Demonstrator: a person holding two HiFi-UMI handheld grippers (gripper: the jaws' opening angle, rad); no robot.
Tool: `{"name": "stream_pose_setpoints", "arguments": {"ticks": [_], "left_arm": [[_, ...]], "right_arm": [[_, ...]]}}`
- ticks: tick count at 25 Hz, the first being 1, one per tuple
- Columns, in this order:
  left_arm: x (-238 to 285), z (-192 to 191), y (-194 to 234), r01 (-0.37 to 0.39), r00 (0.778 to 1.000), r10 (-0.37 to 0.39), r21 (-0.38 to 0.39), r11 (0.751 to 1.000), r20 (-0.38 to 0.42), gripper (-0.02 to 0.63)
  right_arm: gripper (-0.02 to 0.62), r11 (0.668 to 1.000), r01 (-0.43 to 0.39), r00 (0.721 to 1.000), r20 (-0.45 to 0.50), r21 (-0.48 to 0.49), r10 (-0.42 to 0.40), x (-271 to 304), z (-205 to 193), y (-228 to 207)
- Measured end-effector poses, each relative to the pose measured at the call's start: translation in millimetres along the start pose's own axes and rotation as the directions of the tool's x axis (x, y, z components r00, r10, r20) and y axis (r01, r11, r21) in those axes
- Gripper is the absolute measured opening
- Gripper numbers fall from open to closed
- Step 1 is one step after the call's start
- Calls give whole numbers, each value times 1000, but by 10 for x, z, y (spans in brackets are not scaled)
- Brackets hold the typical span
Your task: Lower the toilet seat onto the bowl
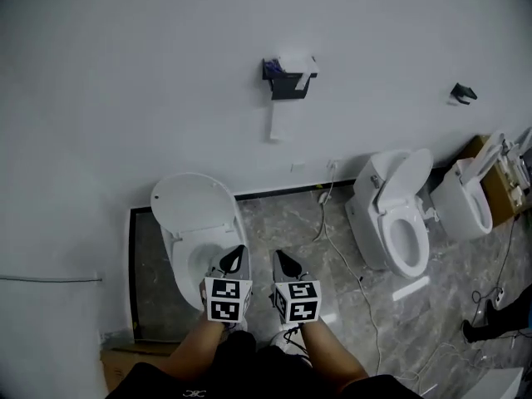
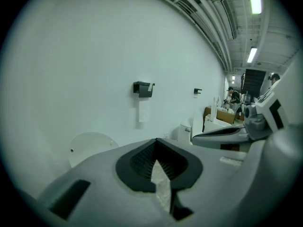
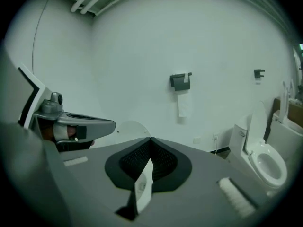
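Note:
The white toilet (image 1: 184, 260) stands at the left against the wall, its round lid (image 1: 194, 204) raised; I cannot tell the seat apart from the lid. My left gripper (image 1: 239, 250) hovers over the bowl's right rim with its jaws shut and nothing between them. My right gripper (image 1: 281, 256) hangs beside it over the floor, also shut and empty. In the left gripper view the raised lid (image 2: 90, 146) shows beyond the closed tips (image 2: 156, 141). In the right gripper view the closed tips (image 3: 150, 140) point at the wall, the lid (image 3: 134, 127) just left of them.
Two more white toilets (image 1: 397, 219) (image 1: 465, 199) stand to the right, lids up. A black paper holder (image 1: 288, 76) hangs on the wall. A white cable (image 1: 341, 252) trails over the grey marble floor. A cardboard box (image 1: 492, 185) sits at the far right.

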State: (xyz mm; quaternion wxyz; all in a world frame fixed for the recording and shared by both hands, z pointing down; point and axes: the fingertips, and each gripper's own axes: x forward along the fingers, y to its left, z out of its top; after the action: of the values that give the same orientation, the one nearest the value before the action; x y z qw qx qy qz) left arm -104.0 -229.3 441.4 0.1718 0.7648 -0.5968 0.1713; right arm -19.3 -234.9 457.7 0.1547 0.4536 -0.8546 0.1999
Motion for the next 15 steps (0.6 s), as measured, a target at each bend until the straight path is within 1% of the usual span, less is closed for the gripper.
{"name": "stream_pose_setpoints", "arguments": {"ticks": [5, 8, 11, 15], "left_arm": [[-168, 666, -120, -9, 996, 2, 77, 997, 88, 9], [-261, 895, -212, -8, 994, -1, 89, 996, 105, 9], [-329, 1135, -287, -12, 992, -1, 106, 994, 128, 9], [-415, 1392, -399, -4, 985, -13, 102, 995, 169, 9]], "right_arm": [[8, 1000, 8, 990, 142, -5, -7, -249, 738, 37], [8, 1000, 2, 977, 211, -12, 0, -419, 1099, 60], [8, 998, 3, 964, 266, -56, 12, -513, 1412, 92], [8, 995, 9, 952, 306, -95, 21, -633, 1664, 120]]}}
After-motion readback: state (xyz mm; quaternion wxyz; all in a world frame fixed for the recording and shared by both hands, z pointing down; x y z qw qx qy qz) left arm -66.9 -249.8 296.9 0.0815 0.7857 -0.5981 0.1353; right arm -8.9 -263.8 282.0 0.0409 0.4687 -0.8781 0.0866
